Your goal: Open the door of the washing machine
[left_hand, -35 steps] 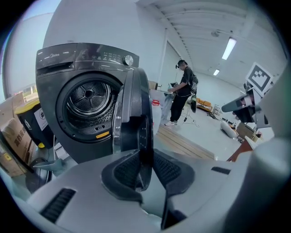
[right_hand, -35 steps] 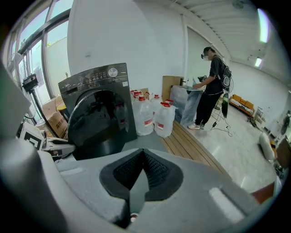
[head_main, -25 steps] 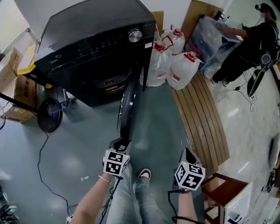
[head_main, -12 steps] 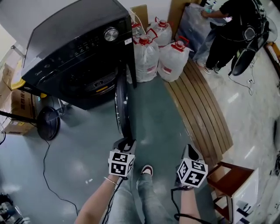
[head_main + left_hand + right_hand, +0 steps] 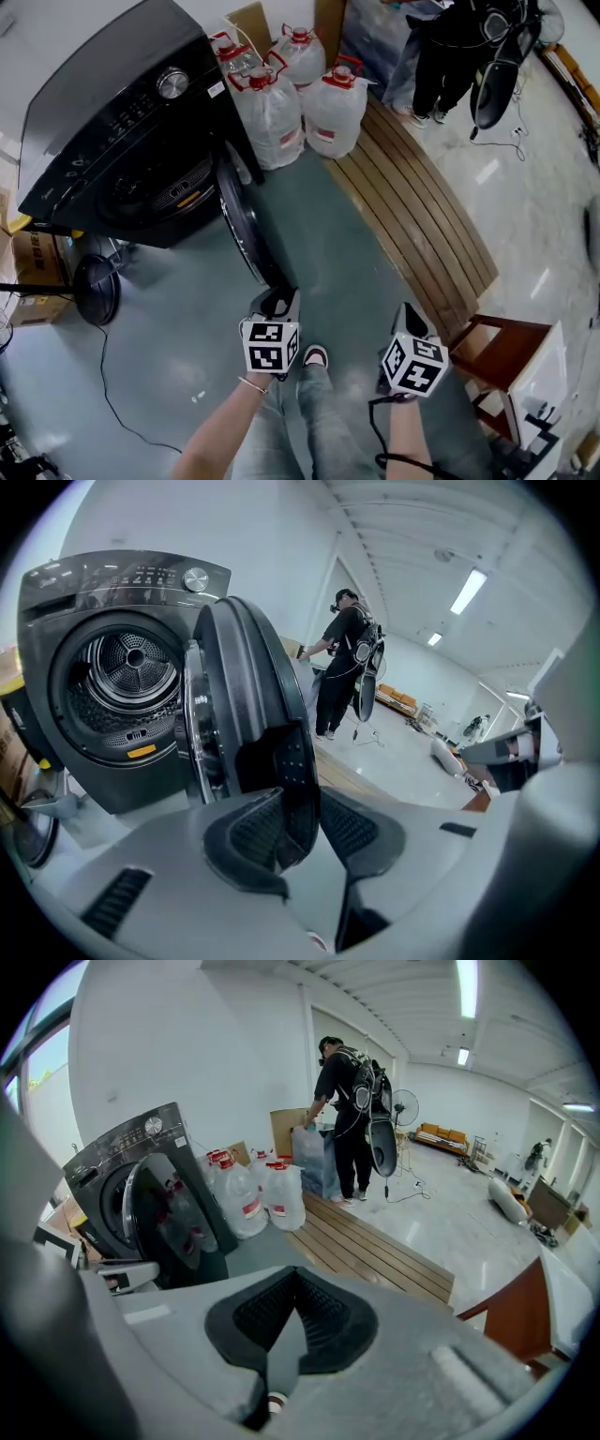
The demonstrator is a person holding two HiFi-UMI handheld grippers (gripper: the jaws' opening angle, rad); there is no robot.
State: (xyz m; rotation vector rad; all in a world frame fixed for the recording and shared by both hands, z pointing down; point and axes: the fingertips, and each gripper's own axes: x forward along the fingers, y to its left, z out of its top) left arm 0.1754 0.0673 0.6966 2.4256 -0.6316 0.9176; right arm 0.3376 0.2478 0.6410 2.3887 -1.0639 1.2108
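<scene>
**Washer door: swung wide, rim in the left jaws**

Washing machine (image 5: pixel 112 122) – dark front-loader at the upper left of the head view, dial on its top panel. In the left gripper view its steel drum (image 5: pixel 131 682) is fully exposed, with nothing across the opening.

Door (image 5: pixel 242 220) – round and dark. It hangs from the side of the opening nearest the water jugs (image 5: pixel 300 103) and stands roughly square to the machine's front, edge-on from above. Compared with a second ago it appears a shade wider, and the machine has slid up and to the left in the head view. The pull looks to have been carried on rather than stopped.

Slatted bench (image 5: pixel 422 216) – beside the jugs, well apart from the door. A person (image 5: pixel 459 47) stands at its far end, not involved.

Left gripper (image 5: pixel 277 302) – at the door's free edge. Its jaws have just been opening a little, yet the rim fills the gap between them and both pads seem to bear on it.

Right gripper (image 5: pixel 405 317) – beside the left and apart from the door. Its jaws are pressed together with nothing between them.

Judgement: the opening is all but done. What remains is likely to let go of the rim cleanly and leave the door standing wide.
</scene>
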